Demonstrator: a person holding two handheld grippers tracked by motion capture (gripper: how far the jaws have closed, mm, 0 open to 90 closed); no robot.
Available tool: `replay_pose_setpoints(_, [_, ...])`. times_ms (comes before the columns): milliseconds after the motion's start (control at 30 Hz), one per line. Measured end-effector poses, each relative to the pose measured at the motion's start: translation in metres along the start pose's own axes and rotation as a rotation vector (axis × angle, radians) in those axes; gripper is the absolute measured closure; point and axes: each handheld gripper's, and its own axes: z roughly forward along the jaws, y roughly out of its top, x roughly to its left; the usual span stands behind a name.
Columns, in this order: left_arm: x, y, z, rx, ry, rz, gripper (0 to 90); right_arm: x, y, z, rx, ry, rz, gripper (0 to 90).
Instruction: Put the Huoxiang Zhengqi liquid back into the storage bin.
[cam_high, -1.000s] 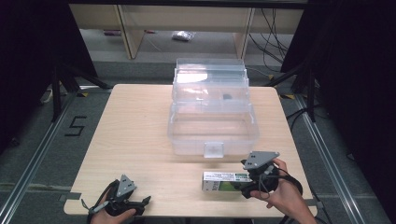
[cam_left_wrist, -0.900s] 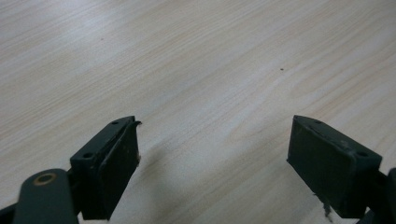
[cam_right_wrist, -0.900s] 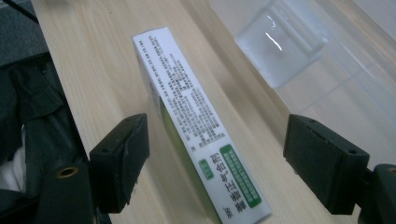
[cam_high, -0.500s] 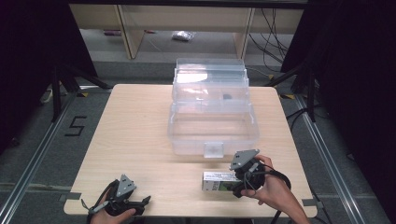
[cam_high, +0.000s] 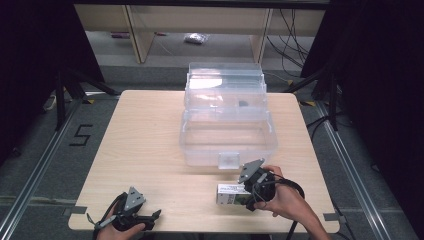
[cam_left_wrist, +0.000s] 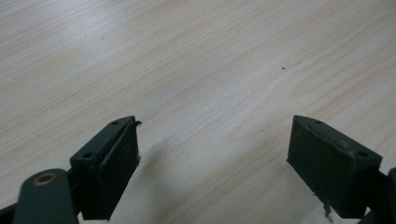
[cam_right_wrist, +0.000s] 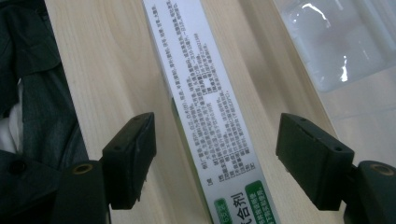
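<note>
Small white box (cam_high: 231, 194) lies flat on table (cam_high: 150, 150), near front edge, just in front of big clear bin (cam_high: 227, 137). Right gripper (cam_right_wrist: 215, 163) sits over box, jaws just been closing, one on each side, not pressing yet. Box not picked up. Bin looks empty. Left gripper (cam_left_wrist: 215, 163) rests on table, jaws wide, nothing between. Grab, lift, likely drop in bin: all left.

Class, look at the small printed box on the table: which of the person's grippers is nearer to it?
Right. The right gripper straddles the box, jaws open either side. The left gripper rests far off at the table's near-left edge.
</note>
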Motion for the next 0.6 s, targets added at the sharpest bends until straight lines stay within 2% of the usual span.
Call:
replay_pose_setpoints(33, [0.0,0.0,0.0,0.002,-0.001,-0.006,15.8,0.0,0.001,0.002,0.005,0.007,-0.015,30.5])
replay_pose_setpoints(133, [-0.001,0.0,0.001,-0.002,0.001,-0.01,15.9,-0.001,0.003,0.005,0.031,0.02,-0.015,34.0])
replay_pose_setpoints(167, [0.0,0.0,0.0,0.001,-0.001,-0.006,15.8,-0.002,0.003,0.005,0.035,0.018,-0.011,34.1])
replay_pose_setpoints(200, [0.001,0.0,-0.001,0.023,-0.005,0.023,15.8,-0.002,0.004,0.006,0.036,0.017,-0.02,34.3])
replay_pose_setpoints(233, [0.0,0.0,0.001,0.0,0.001,-0.002,15.8,-0.003,0.004,0.007,0.037,0.024,-0.033,35.3])
replay_pose_setpoints(333, [-0.001,0.0,0.001,0.0,0.002,-0.009,15.9,-0.003,0.006,0.008,0.051,0.035,-0.027,36.6])
replay_pose_setpoints(367, [0.001,0.0,-0.001,0.022,-0.006,0.026,15.8,-0.005,0.008,0.011,0.07,0.042,-0.049,38.3])
replay_pose_setpoints(400, [0.0,0.0,0.0,0.008,-0.002,0.004,15.8,-0.004,0.008,0.011,0.079,0.039,-0.04,39.7])
replay_pose_setpoints(433, [-0.001,0.0,0.0,0.001,-0.002,-0.012,15.8,-0.006,0.008,0.012,0.087,0.056,-0.065,40.7])
replay_pose_setpoints(467, [0.0,0.0,0.0,0.0,-0.002,-0.006,15.8,-0.005,0.008,0.012,0.094,0.056,-0.054,41.2])
replay_pose_setpoints(500, [0.0,0.0,0.0,-0.001,-0.002,-0.005,15.8,-0.006,0.009,0.013,0.101,0.061,-0.079,42.3])
replay_pose_setpoints(533, [0.001,0.0,-0.002,0.024,-0.005,0.027,15.9,-0.006,0.01,0.013,0.104,0.059,-0.081,42.8])
replay_pose_setpoints(600, [0.001,0.0,-0.001,0.027,-0.007,0.023,15.8,-0.005,0.01,0.013,0.124,0.058,-0.061,43.4])
